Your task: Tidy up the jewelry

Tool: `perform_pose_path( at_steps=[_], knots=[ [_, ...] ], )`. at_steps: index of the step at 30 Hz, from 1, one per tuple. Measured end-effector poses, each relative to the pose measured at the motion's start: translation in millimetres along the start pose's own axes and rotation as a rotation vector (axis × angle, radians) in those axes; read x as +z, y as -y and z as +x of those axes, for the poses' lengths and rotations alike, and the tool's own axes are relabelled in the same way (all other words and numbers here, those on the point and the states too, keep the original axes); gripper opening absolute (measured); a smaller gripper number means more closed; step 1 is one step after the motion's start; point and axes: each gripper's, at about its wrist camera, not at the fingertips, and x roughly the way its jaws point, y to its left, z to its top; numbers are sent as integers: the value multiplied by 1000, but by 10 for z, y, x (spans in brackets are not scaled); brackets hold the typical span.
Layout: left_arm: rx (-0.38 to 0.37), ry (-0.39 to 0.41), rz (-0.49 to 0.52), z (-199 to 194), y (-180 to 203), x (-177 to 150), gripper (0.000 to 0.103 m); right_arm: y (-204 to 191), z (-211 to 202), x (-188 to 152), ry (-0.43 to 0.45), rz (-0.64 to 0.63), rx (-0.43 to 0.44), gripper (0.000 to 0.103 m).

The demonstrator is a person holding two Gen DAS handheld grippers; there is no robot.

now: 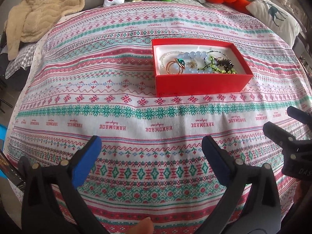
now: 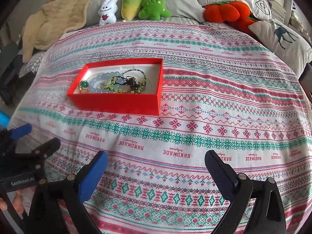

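left gripper (image 1: pixel 151 152): we've got it hovering over the near part of the bed, jaws spread wide, nothing between the blue pads, just the patterned cover underneath.

beige blanket (image 1: pixel 41 13): bunched up at the far left corner of the bed.

plush toys: lined up along the far edge, going left to right a white bunny (image 2: pixel 108 11), a yellow-green carrot (image 2: pixel 131 4) and a green tree (image 2: pixel 154 4), then an orange pumpkin plush (image 2: pixel 227 9) further right.

bed cover (image 2: pixel 214 101): white with red and green knit-style bands and "HANDMADE" printed in rows; it covers pretty much the whole bed.

red box (image 1: pixel 200 85): open, white inside, sitting on the cover around the middle of the bed, well ahead of both grippers. From the right wrist camera it lies left of centre (image 2: pixel 117 102).

jewelry: all of it piled inside the red box. We can make out a gold ring with a green stone (image 1: pixel 178 62) at the left end, a pale blue bead bracelet (image 1: pixel 193 55) in the middle, and a tangle of green beads and dark cord (image 1: pixel 220 64) toward the right end. Finer pieces are too small to tell apart.

deer pillow (image 2: pixel 282 39): at the far right corner of the bed.

right gripper (image 2: pixel 156 161): also wide open and holding nothing, over the near edge of the bed, just beside the left one.
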Motion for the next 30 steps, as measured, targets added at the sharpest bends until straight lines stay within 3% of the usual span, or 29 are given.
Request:
perform_pose_path(
  at_steps=[30],
  knots=[
    [-5, -14, 0, 44, 38, -1, 102, -30, 88, -11, -33, 10, 9, 101]
  ],
)
